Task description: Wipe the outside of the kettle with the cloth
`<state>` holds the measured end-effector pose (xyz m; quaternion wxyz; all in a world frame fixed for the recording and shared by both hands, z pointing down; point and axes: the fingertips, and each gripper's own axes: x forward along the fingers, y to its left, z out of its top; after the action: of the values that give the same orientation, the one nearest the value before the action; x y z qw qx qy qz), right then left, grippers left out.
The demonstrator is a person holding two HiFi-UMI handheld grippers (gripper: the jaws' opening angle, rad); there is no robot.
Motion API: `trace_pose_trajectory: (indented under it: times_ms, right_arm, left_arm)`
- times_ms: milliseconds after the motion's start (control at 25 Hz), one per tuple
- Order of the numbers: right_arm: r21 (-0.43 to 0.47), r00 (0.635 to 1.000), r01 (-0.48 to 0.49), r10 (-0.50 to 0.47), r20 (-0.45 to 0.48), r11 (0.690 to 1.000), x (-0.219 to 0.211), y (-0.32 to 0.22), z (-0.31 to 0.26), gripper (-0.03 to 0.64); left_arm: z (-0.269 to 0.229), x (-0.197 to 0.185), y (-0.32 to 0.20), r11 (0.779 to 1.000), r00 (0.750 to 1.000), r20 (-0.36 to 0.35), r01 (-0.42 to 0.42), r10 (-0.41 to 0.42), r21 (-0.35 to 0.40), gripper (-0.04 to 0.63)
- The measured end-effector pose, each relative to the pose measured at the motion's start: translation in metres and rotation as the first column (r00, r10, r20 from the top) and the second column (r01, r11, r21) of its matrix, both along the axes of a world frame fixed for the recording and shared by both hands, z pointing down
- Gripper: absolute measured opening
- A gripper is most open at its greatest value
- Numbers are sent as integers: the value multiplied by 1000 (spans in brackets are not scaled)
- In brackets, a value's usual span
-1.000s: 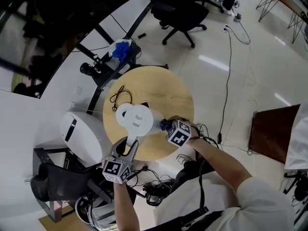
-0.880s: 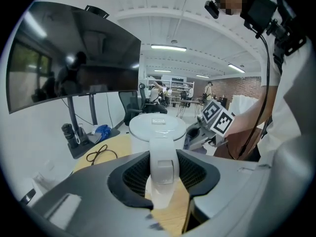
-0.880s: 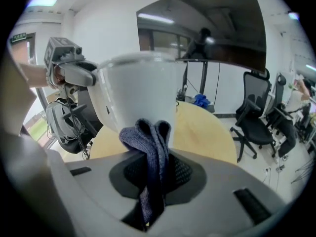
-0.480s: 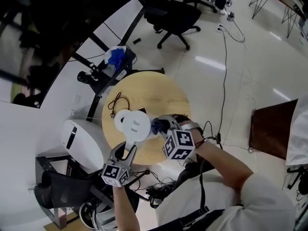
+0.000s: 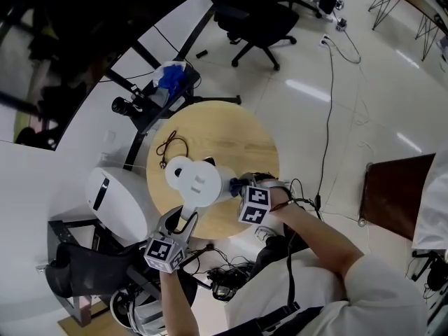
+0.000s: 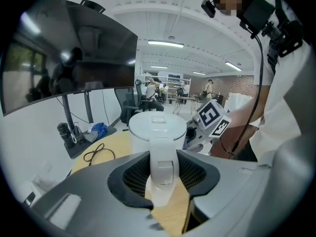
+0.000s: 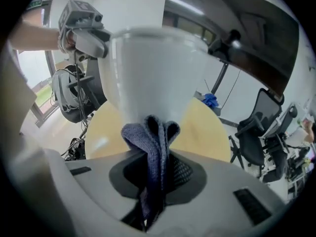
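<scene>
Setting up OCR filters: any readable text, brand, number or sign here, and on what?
No legible text in any view.
Marker cubes: black-and-white square patterns only, no characters.
Kettle lid: small square plate, too blurred to read.
Green sign, right gripper view, top left: too small to read.

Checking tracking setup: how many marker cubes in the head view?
2. One black-and-white marker cube on the left tool at the white plastic kettle's handle; the other on the right tool holding a grey-blue cloth beside the kettle.

Bright ceiling strips (image 6: 165, 44), glare on the floor (image 5: 308, 89), heavy fisheye warp, dark vignetted corners
</scene>
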<state>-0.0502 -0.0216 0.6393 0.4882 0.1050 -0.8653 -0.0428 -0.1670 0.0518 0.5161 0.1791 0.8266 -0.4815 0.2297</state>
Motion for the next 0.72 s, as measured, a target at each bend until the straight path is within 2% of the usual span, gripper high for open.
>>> trace_pose_trajectory:
  times_ms: [120,440,560,720]
  right_arm:
    - [-41,999,0,-2,-44,999,0,0,29,67]
    - [-43,988,29,-35,-148,999,14,-4,76,67]
    - [-25,991,38,-41,-127,999,13,-4,71,67]
    - [29,998,38,-36,-47,999,14,-8,31,67]
  left_arm:
    - [1,2,2,1000,1000,-5,-19,19,-16,170]
    - [1,14,6,997,998,-10,-66,65,-28,171]
    - [2,12,7,996,996,-4,-84,84,-43,170]
    - [3,10,7,991,993,11,-120,121,-62,171]
